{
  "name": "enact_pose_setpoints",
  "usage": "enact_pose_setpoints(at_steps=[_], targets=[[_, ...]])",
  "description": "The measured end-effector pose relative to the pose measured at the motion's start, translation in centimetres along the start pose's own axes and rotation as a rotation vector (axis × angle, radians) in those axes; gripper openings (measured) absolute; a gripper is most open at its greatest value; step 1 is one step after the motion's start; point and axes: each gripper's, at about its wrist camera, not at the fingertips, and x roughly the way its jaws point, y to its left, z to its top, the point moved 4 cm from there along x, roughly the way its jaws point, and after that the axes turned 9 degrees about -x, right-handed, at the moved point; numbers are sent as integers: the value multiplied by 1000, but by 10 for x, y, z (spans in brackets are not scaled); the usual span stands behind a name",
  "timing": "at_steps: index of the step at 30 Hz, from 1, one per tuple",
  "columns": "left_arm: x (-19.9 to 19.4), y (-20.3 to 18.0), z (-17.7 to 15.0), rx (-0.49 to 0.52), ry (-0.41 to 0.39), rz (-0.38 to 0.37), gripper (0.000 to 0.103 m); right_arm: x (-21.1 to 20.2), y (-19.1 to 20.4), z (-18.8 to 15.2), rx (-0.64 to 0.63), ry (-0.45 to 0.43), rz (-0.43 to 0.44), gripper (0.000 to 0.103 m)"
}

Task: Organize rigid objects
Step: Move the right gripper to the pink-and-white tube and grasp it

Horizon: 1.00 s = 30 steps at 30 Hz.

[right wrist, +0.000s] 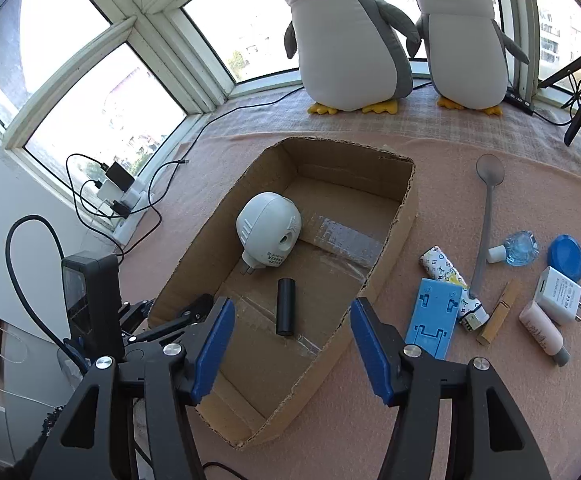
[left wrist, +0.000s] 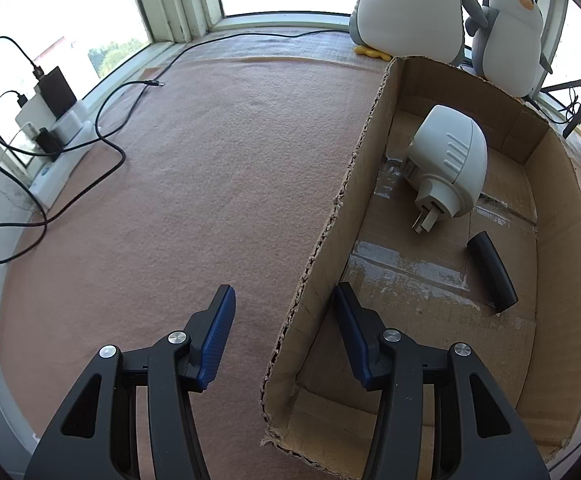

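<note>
Box [right wrist: 406, 216] sits on the pink mat [left wrist: 210, 200], open top, long axis running away from both cameras. Two items are inside: a white plug-in unit [right wrist: 268, 224] lying on its side toward the far half, prongs pointing at the near end, and a black cylinder [right wrist: 285, 306] flat on the floor just nearer, not touching the unit.

Right gripper [right wrist: 292, 308]: fingers apart, nothing between them, hovering over the near half of the box with the cylinder below in the gap.

Left gripper [left wrist: 283, 290]: fingers apart, straddling the box's left wall, one finger outside over the mat and one inside. The pads don't look pressed on the cardboard.

Still out on the mat, right of the box:
- a blue stand [right wrist: 432, 320] just beside the wall
- a patterned tube [right wrist: 448, 276] touching the stand's far corner
- a grey spoon [right wrist: 486, 216], handle end resting on the tube
- a clothespin [right wrist: 498, 312]
- a white charger [right wrist: 558, 294], with a pink bottle [right wrist: 540, 330] against it
- a small clear blue bottle [right wrist: 518, 248] and a blue lid [right wrist: 565, 258] further right

Behind, two plush penguins [right wrist: 346, 40] stand upright on the sill. A power strip [right wrist: 126, 204] with chargers and loose cables sits at the left window.
</note>
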Motion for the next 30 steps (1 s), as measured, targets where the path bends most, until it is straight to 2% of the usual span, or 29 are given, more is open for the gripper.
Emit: enact_pose_setpoints(at_steps=[6, 13, 18, 26, 30], targets=[[1, 2, 0, -6, 0, -7, 50, -29, -43, -11, 43, -42, -35, 56], [2, 2, 0, 0, 2, -9, 50, -54, -89, -35, 17, -31, -167, 56], [2, 2, 0, 3, -1, -12, 50, -67, -127, -52, 52, -24, -238, 56], [3, 0, -1, 8, -5, -6, 50, -56, -149, -65, 4, 57, -272, 52], [2, 0, -1, -1, -1, -8, 50, -40, -152, -66, -21, 114, -284, 42]])
